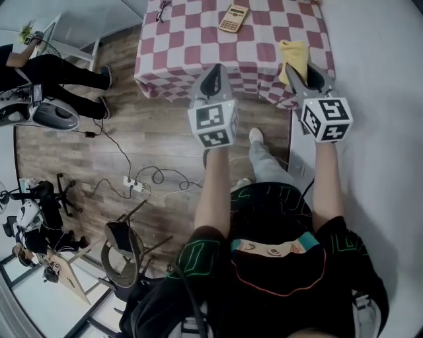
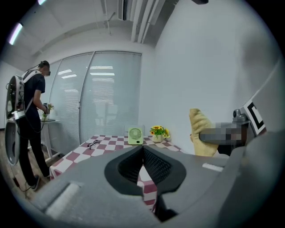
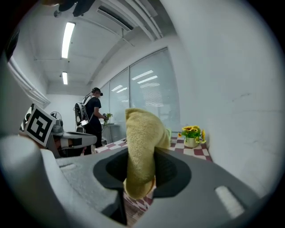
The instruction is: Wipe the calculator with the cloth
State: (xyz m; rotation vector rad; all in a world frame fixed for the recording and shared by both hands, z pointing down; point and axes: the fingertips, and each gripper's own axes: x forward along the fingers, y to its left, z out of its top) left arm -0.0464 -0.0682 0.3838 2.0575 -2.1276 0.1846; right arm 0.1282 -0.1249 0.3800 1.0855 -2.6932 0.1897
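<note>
A tan calculator (image 1: 233, 18) lies on the red-and-white checked table (image 1: 198, 49) at the top of the head view. My right gripper (image 1: 297, 74) is shut on a yellow cloth (image 1: 294, 58), which stands up between its jaws (image 3: 141, 151) and also shows at the right of the left gripper view (image 2: 201, 132). My left gripper (image 1: 213, 76) is shut with nothing in it, its jaws closed together (image 2: 142, 156). Both grippers hover at the table's near edge, short of the calculator.
On the table stand a small green fan (image 2: 135, 135), a pot of yellow flowers (image 2: 159, 132) and a pair of glasses (image 2: 93, 143). A white wall (image 1: 377, 66) runs along the right. A person (image 2: 31, 120) stands by the window at left. Cables (image 1: 142, 178) and chairs lie on the wooden floor.
</note>
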